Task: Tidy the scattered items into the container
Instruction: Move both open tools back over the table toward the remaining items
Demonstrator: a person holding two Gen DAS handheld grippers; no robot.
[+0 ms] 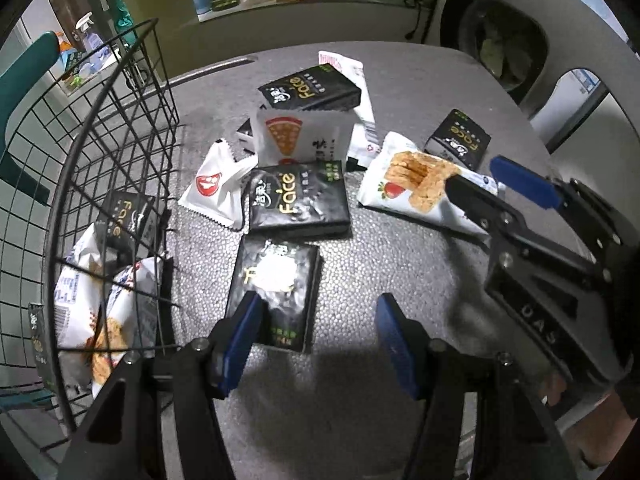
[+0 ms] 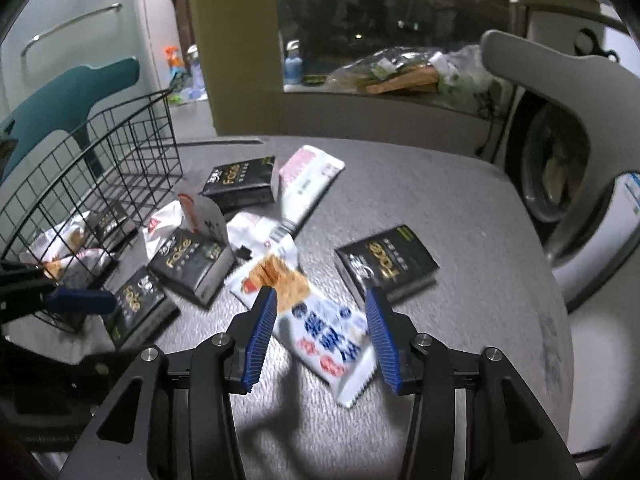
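Note:
A black wire basket (image 1: 120,92) (image 2: 100,148) stands at the table's left and holds white snack packs (image 1: 80,296) and a black "Face" tissue pack (image 1: 124,220). More black tissue packs (image 1: 296,200) (image 2: 386,264) and white snack packs (image 1: 302,136) lie scattered on the grey table (image 1: 400,280). My left gripper (image 1: 320,340) is open and low over the table, its left pad beside a black pack (image 1: 276,292). My right gripper (image 2: 322,332) is open, its fingers on either side of a long white cereal-bar pack (image 2: 320,320) (image 1: 416,184) that lies flat.
A teal chair (image 2: 72,88) stands behind the basket and a white chair back (image 2: 560,80) curves at the right. Beyond it is a washing machine (image 2: 560,176). A counter at the back holds a blue bottle (image 2: 292,64) and bags. The table's right side is bare.

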